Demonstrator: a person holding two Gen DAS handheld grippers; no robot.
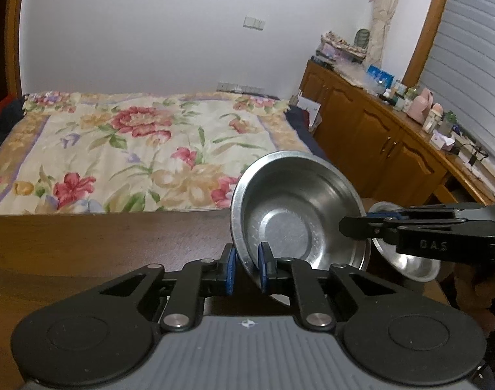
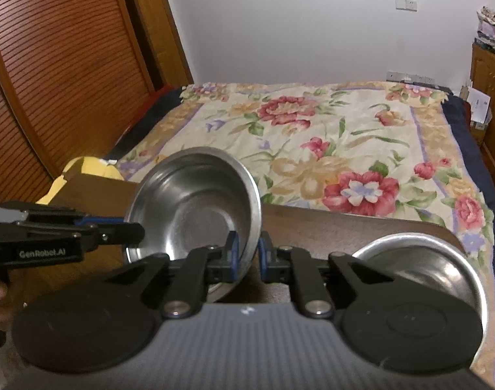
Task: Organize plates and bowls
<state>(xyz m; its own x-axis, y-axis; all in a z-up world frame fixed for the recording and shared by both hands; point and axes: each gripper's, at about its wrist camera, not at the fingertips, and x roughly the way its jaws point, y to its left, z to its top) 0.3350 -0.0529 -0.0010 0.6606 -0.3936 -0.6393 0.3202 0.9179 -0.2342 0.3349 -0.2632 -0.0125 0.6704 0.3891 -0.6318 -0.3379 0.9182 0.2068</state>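
Bedding in a floral print [image 1: 133,149] fills the background beyond the wooden table [image 1: 85,243]. Above the table, a tilted steel bowl [image 1: 296,214] is pinched at opposite rims by both grippers: left gripper [image 1: 247,268] and right gripper [image 2: 247,253] (blue pads clamped). A second bowl [image 2: 442,260] rests nearby.

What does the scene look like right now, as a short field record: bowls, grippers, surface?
held bowl: steel bowl, tilted, off the table
left gripper: jaws pinch the bowl's rim
right gripper: jaws pinch the opposite rim
second bowl: upright on the table, right of the held one
surface: dark wooden table
behind: floral bedspread
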